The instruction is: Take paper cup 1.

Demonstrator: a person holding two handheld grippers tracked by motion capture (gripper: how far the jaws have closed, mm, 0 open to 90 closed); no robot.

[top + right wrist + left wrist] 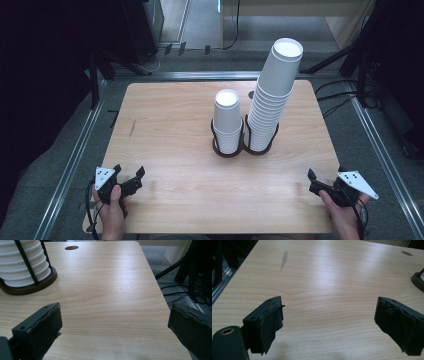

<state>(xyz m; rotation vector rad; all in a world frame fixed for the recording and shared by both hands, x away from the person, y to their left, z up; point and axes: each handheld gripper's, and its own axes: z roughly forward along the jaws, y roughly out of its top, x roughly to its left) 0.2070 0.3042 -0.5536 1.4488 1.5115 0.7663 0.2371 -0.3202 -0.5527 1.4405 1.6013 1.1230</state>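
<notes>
Left gripper [131, 178] and right gripper [315, 181] low at the near corners of the table [170, 120], jaws apart with nothing between, well apart from the short cup stack [227, 122] and tall cup stack [272, 95] in their holder [245, 148] mid-table.

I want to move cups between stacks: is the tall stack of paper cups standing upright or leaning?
Leaning. In the high view the tall cup stack bends rightward toward its top, while its base sits in the black holder.

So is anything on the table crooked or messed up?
Yes: the tall stack of white paper cups leans to the right above its dark wire holder. A grey smear also marks the light wooden table at its left.
</notes>
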